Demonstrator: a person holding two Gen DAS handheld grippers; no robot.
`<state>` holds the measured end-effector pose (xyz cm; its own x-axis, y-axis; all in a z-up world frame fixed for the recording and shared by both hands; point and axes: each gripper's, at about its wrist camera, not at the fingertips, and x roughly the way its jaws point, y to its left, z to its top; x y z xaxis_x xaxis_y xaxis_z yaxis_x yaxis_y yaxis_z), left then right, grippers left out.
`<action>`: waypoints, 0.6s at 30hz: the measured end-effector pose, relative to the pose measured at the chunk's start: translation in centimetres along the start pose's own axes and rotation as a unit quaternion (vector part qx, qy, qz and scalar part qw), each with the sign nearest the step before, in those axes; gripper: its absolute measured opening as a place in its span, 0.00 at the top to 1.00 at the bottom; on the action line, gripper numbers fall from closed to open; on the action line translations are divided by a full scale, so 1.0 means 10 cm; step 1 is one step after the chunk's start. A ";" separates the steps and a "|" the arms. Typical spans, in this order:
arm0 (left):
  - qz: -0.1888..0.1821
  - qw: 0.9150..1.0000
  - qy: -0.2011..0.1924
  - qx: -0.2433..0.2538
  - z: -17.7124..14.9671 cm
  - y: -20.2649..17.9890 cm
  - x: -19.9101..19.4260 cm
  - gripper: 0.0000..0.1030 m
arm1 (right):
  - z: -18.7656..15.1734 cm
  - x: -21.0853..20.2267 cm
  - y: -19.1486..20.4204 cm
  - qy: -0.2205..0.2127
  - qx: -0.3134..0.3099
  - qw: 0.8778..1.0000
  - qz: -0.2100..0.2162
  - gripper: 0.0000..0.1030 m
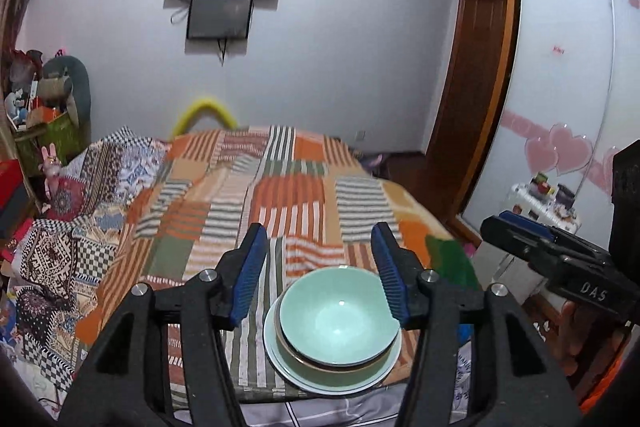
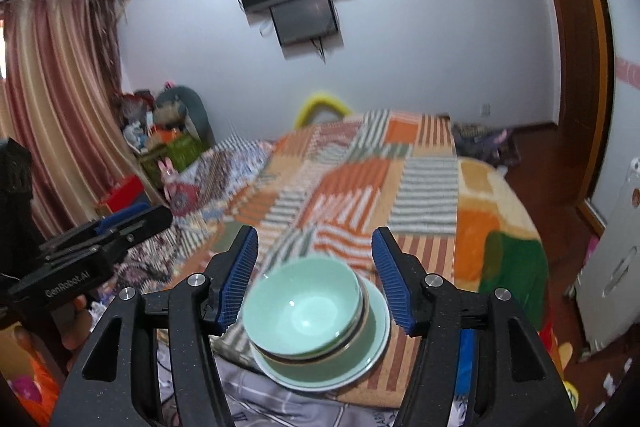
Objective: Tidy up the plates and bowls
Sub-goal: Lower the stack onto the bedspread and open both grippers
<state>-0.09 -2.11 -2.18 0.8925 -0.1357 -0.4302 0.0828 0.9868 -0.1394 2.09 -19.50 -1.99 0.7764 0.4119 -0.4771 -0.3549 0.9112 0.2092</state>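
Bowl [image 1: 338, 315] & plate [image 1: 280, 355]: glossy glazed ceramic. Blanket [image 1: 280, 195]: woven cloth, rough. Left gripper [image 1: 320, 275]: matt black plastic w/ ribbed blue pads [image 1: 250, 273], metal pins.

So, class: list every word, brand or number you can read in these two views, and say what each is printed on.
"DAS": on the right gripper body, left wrist view.
"GenRobot.AI": on the left gripper body, right wrist view.
Red mark on the wardrobe door: too small to read.
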 end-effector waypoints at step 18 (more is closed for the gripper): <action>0.017 0.997 -0.071 -0.024 -0.01 0.14 -0.41 0.02 | 0.02 -0.27 0.27 -0.079 -0.028 0.996 0.007 0.07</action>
<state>-3.71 -0.16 -0.65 0.9488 -0.0843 -0.3045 0.0328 0.9849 -0.1702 -0.88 -18.20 0.06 0.8415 0.4247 -0.3338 -0.3911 0.9053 0.1658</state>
